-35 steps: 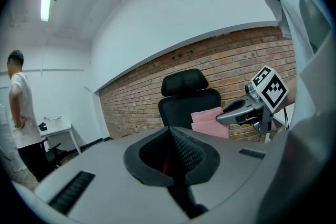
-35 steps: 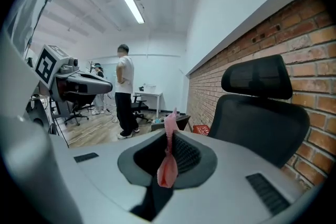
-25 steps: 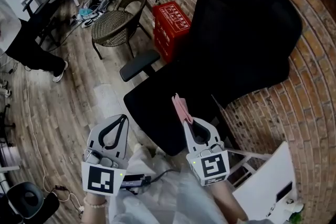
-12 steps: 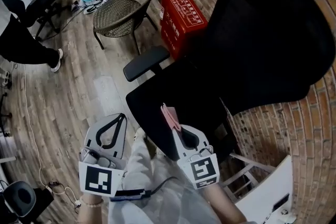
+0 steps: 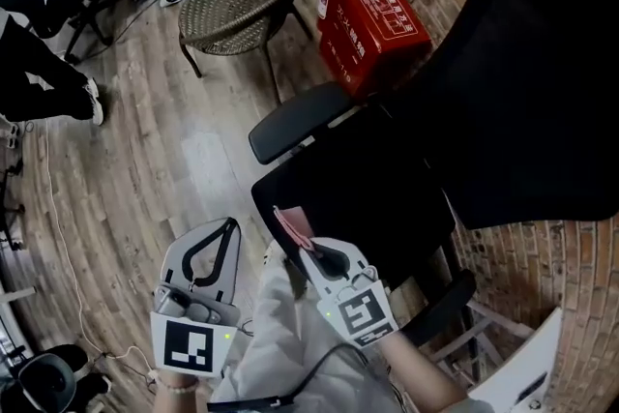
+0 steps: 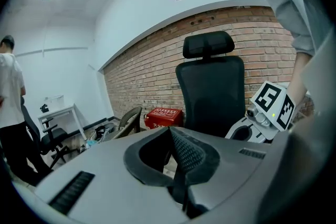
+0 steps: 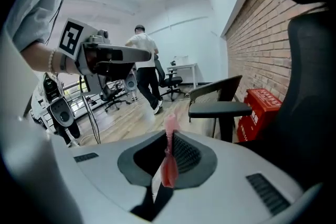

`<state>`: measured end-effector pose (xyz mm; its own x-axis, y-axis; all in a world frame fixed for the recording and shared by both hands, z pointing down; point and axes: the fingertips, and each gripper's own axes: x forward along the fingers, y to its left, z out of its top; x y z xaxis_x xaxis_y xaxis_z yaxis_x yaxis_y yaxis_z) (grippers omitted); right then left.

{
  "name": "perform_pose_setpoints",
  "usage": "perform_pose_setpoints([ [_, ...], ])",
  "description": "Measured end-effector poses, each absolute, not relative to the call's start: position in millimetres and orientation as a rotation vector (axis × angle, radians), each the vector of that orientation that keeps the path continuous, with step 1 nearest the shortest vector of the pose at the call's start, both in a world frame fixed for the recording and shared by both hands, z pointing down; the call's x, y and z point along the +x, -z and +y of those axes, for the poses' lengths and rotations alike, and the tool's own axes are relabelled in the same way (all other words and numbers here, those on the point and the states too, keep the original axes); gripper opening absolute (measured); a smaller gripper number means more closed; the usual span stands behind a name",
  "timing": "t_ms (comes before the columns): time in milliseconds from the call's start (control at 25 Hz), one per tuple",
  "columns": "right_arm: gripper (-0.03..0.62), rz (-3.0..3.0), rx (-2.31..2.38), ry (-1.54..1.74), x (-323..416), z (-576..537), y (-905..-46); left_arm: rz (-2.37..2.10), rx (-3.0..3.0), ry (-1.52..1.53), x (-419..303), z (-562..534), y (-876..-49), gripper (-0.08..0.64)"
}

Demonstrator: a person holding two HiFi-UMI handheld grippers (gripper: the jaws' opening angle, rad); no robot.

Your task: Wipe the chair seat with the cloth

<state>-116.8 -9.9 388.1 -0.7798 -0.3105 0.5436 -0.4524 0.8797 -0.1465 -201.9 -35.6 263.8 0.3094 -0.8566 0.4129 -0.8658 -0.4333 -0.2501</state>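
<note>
The right tool (image 5: 296, 240) has its jaws pressed together on the pink cloth (image 5: 292, 223), which is pinched flat into a narrow strip. In the right gripper view the cloth (image 7: 168, 164) stands on edge between the ribbed pads. Its long axis runs along the jaws, its top end pokes out past the tips of the right tool (image 7: 169, 136), and its lower end hangs in the opening behind them. From the head view the strip points away from the person and slightly to their left. It reaches over the near front edge of the black chair seat (image 5: 363, 193). I cannot tell whether the cloth touches the seat.

The left tool (image 5: 228, 225) is held beside the chair above the wooden floor (image 5: 145, 160), well apart from the seat. In its own view the left tool (image 6: 170, 131) has its jaws closed tip to tip, with nothing between them.

The seat belongs to a black office chair whose tall backrest (image 5: 527, 92) leans toward the brick wall (image 5: 571, 247). One padded armrest (image 5: 298, 119) sticks out on the side nearer the left tool. A red box (image 5: 372, 10) stands by the wall just beyond the chair, and a wicker chair (image 5: 232, 5) stands next to it on the floor. A person (image 5: 29, 63) in dark trousers is at the far left edge.
</note>
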Motion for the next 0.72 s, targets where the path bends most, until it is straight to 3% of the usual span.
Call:
perform_pose_setpoints([
  [240,0.055,-2.527,0.407,-0.458,-169.3,-2.8,-446.8,-1.622,2.498,-0.804,-229.3,-48.0,-312.6,0.018],
  [720,0.055,-2.431,0.314,-0.57,-204.4,-14.4,-540.8,-1.535,2.452,-0.753,-233.0,-66.3,-374.2,0.018],
])
